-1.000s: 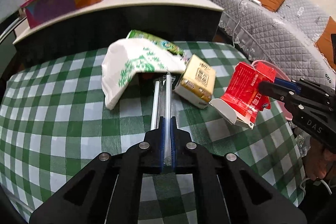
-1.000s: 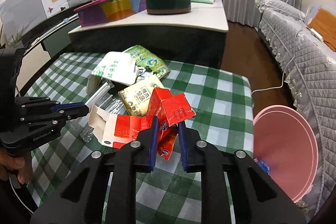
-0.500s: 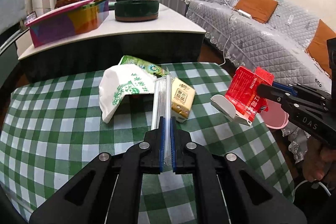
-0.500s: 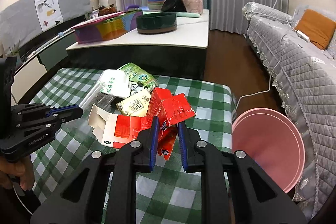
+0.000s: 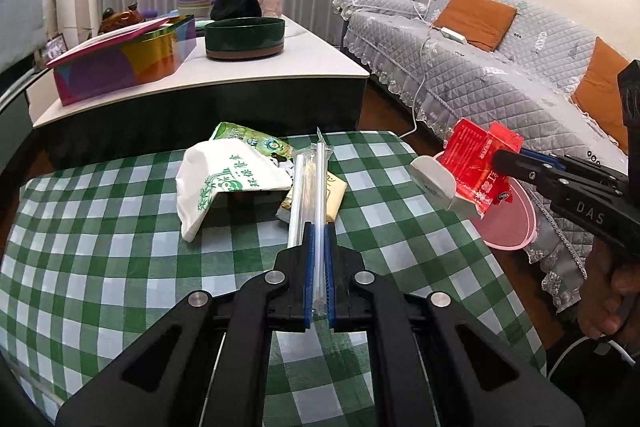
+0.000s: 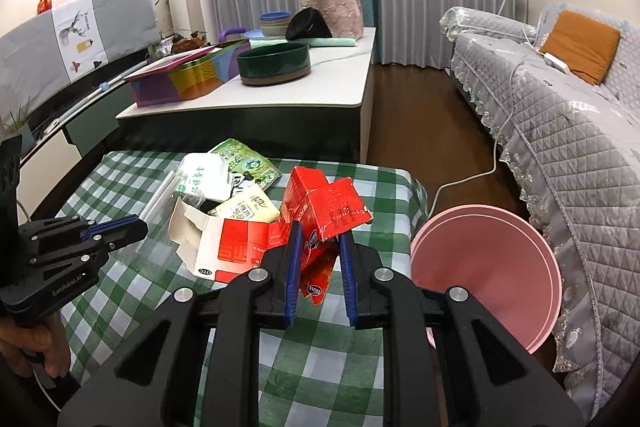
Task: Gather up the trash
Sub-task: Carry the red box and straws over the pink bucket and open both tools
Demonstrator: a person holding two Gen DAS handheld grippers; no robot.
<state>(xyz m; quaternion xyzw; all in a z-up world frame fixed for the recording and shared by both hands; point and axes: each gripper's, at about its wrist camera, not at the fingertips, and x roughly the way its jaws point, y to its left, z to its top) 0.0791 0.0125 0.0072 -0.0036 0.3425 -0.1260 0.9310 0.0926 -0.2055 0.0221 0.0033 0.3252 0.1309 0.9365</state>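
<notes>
The right tool (image 5: 500,157) bears the white letters "DAS" on its black side, and the left tool (image 6: 140,225) bears "GenRobot.AI". The flattened red and white carton (image 6: 240,247) shows "OTC" in a small oval at its lower white corner. Green Chinese characters run across the white bag (image 5: 224,179), too small to read surely.

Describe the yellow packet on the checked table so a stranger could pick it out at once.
Find the green-and-white checked table in front of the low white counter. A small heap of litter lies at its far end, and the yellow packet lies flat at the near edge of that heap, beside the white paper bag. It is the only pale yellow piece, with dark writing.
</notes>
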